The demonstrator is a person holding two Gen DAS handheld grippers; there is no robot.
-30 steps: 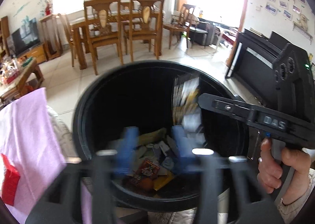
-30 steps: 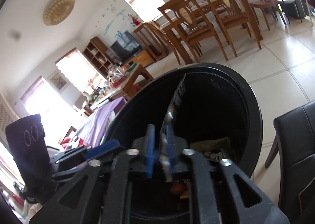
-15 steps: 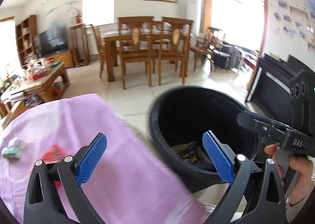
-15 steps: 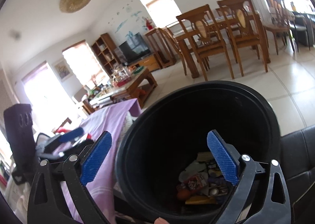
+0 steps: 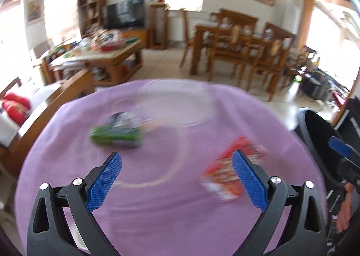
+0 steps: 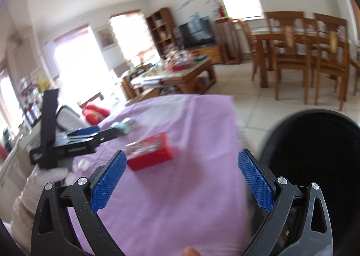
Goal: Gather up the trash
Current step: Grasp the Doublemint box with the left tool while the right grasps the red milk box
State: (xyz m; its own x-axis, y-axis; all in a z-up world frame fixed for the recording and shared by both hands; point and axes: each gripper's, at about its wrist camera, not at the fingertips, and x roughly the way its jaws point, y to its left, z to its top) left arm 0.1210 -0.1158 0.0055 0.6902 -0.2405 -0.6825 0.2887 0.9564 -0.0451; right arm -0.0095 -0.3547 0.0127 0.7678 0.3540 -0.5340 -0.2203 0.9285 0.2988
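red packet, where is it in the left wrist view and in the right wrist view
Left wrist: red packet lies right of centre on the purple cloth, partly behind the left tool's right finger.
Right wrist: red packet lies left of centre, just beyond the right tool's left finger.
Shared landmark: black bin, at the right.

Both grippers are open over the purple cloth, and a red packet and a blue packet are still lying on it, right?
One slip: the second packet is green, not blue, as the left wrist view shows. The left gripper and right gripper are open over the purple cloth, red packet included.
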